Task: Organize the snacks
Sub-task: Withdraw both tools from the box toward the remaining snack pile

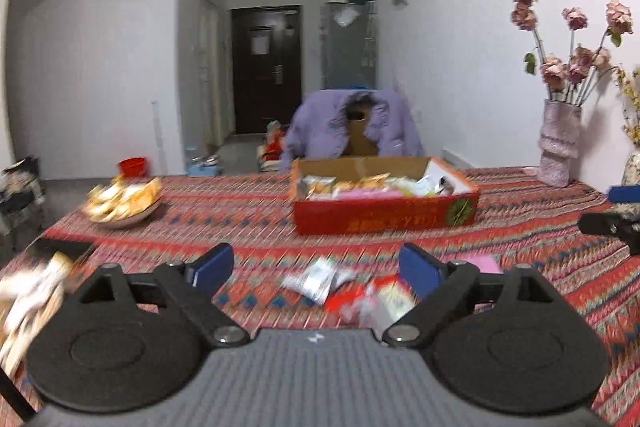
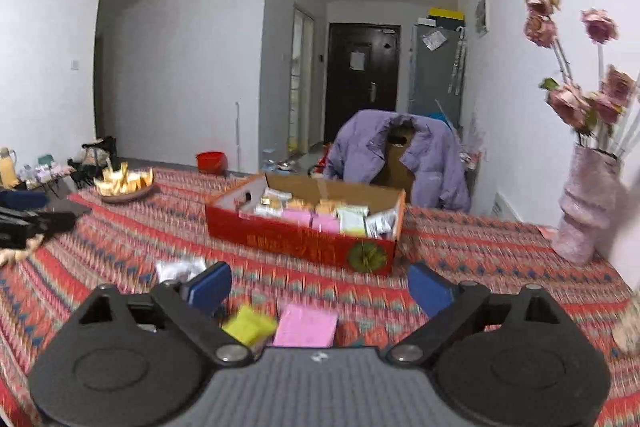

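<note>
A red cardboard box (image 1: 384,217) (image 2: 296,241) filled with several snack packets stands mid-table. My left gripper (image 1: 316,267) is open above the cloth, nothing between its blue pads; a silver packet (image 1: 316,279) and a red-and-white packet (image 1: 380,301) lie on the cloth below it. My right gripper (image 2: 320,285) is open too, empty, with a yellow packet (image 2: 250,323) and a pink packet (image 2: 306,325) lying under it and a silver packet (image 2: 178,269) by its left finger. Each gripper shows at the edge of the other's view.
A bowl (image 1: 124,203) (image 2: 124,185) heaped with gold-wrapped snacks sits at the table's far left. A pink vase (image 1: 558,143) (image 2: 584,203) of dried roses stands at the right by the wall. A chair with a purple jacket (image 1: 352,125) is behind the box. More packets (image 1: 28,303) lie at the left edge.
</note>
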Demonstrator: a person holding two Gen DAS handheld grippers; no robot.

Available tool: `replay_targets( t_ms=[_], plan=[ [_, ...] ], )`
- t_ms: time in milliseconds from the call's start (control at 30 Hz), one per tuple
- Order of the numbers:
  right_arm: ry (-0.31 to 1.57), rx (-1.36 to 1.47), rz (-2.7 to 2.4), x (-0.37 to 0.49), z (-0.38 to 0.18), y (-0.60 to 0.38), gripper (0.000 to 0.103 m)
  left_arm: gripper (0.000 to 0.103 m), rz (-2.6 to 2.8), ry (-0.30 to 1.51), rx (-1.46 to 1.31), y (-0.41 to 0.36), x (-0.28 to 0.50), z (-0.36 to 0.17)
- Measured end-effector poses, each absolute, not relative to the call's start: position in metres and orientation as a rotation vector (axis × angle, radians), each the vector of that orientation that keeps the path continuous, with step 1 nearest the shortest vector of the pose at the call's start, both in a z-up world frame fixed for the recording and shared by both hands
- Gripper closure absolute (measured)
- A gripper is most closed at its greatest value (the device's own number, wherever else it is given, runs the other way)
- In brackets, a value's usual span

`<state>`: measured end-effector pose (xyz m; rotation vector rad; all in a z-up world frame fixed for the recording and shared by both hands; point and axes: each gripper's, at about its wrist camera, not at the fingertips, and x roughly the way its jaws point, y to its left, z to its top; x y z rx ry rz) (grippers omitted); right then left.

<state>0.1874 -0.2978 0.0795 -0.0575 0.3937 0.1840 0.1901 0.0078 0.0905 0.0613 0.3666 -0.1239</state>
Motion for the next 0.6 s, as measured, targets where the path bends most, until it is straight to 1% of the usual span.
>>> replay_targets(
  t_ms=[100,267,600],
  plan=[
    [0.400,-0.067,0.158,0.150,0.060,-0.289,0.008,0.011,-0.079,0.414,0.039,0.014,0.161,0.072],
    [0.457,0.022,0.183,0.110,0.037,-0.286,0.007,0.010,-0.064,0.480,0.078,0.023,0.134,0.051],
    [0.473,0.020,0.177,0.093,0.026,-0.274,0.007,0.009,-0.047,0.487,0.064,0.032,0.133,0.046]
  ],
)
